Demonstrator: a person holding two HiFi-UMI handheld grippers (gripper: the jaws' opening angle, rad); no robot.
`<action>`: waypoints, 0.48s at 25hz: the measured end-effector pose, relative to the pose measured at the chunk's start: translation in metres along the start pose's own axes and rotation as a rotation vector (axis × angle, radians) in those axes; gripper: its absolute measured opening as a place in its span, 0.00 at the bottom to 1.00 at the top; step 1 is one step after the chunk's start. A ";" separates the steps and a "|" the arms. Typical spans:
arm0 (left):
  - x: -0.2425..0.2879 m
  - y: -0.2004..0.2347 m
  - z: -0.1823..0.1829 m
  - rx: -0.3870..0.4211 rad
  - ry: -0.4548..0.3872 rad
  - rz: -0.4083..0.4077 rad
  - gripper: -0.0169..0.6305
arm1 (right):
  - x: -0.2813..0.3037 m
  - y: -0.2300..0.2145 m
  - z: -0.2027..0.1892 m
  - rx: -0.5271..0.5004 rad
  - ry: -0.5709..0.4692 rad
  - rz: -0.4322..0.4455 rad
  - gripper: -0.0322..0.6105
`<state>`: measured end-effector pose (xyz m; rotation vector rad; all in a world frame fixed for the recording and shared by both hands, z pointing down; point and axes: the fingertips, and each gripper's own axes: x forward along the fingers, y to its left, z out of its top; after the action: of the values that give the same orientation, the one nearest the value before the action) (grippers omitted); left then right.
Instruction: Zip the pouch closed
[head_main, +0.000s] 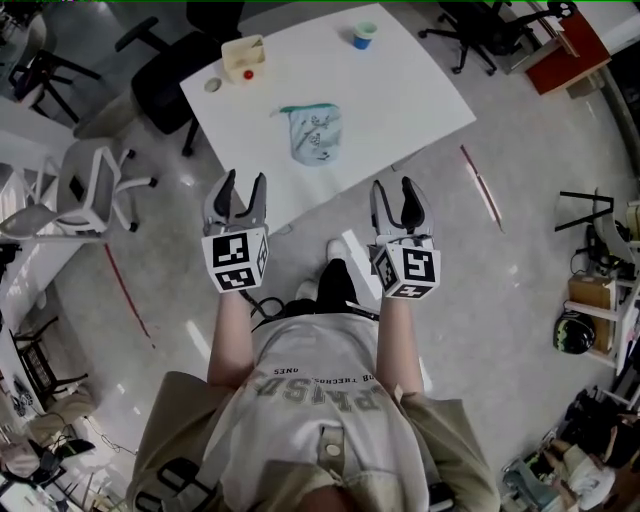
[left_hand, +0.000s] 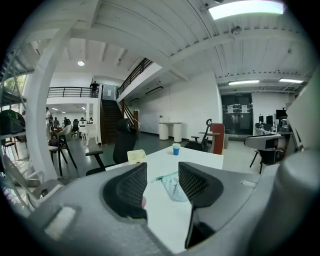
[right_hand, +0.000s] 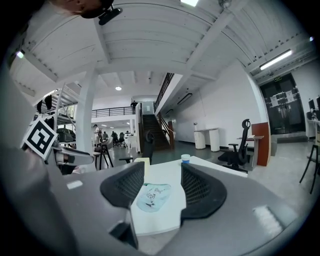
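Note:
A pale blue-green pouch (head_main: 312, 133) lies flat near the middle of the white table (head_main: 400, 100). It also shows between the jaws in the left gripper view (left_hand: 173, 185) and the right gripper view (right_hand: 153, 196). My left gripper (head_main: 242, 188) hangs open over the floor just short of the table's near edge, with nothing between its fingers. My right gripper (head_main: 398, 194) is open too, off the table's near right side and clear of the pouch. Both are held at about waist height in front of the person.
A cream box (head_main: 243, 58) with a red dot beside it and a blue cup (head_main: 363, 36) stand at the table's far side. Office chairs (head_main: 165, 75) ring the far left; a white chair (head_main: 92, 190) stands at left. Red floor lines flank the table.

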<state>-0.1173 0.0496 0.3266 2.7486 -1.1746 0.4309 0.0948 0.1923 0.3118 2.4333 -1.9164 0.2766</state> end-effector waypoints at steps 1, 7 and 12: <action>0.006 0.000 0.001 -0.001 0.003 0.005 0.34 | 0.007 -0.002 0.000 -0.001 0.002 0.008 0.37; 0.042 -0.003 0.011 -0.003 0.004 0.050 0.34 | 0.049 -0.026 0.004 -0.012 0.009 0.065 0.37; 0.073 -0.008 0.029 -0.007 -0.001 0.098 0.34 | 0.085 -0.050 0.018 -0.020 0.006 0.120 0.37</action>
<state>-0.0572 -0.0010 0.3212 2.6942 -1.3121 0.4344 0.1640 0.1199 0.3120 2.3060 -2.0562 0.2663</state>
